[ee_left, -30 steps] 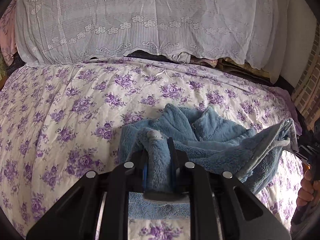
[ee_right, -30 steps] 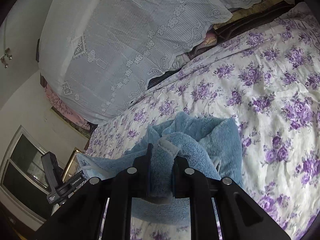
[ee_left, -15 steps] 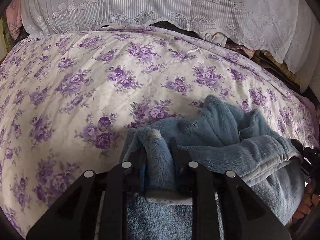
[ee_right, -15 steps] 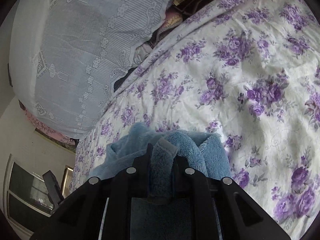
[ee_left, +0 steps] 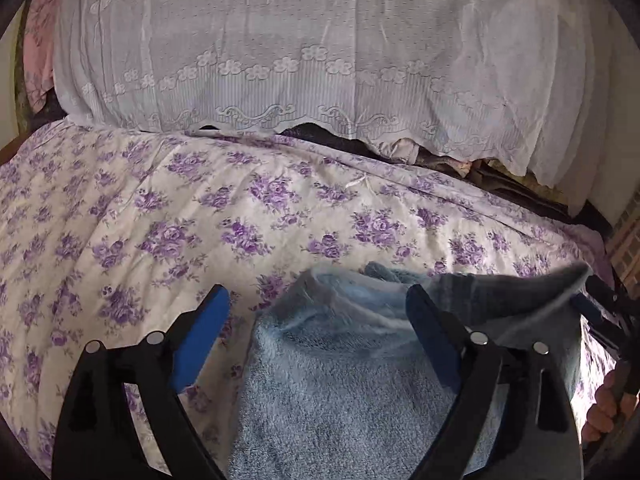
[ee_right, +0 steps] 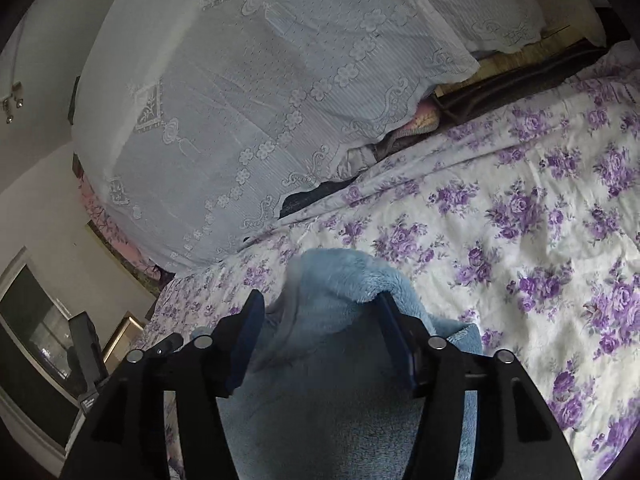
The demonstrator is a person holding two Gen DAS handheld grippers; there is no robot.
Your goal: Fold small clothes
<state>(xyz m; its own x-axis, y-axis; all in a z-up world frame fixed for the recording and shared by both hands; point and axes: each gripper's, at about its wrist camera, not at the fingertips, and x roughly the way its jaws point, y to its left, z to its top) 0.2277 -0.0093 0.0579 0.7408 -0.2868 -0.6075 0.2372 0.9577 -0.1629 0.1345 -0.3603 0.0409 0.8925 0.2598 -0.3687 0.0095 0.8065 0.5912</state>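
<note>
A fluffy blue fleece garment lies folded on the purple-flowered bedspread. My left gripper is open, its blue-padded jaws spread wide over the garment's near left part, holding nothing. In the right wrist view the same garment lies between and under my right gripper, which is open; a raised fold of fleece still rests against its right pad. The right gripper and the hand holding it show at the right edge of the left wrist view.
A white lace cover drapes over a pile at the head of the bed, with dark and pink fabrics under its hem. A window and dark device stand left of the bed.
Both grippers have opened and let go of the blue garment, which now lies on the bedspread. Both have lifted and pulled back a little.
</note>
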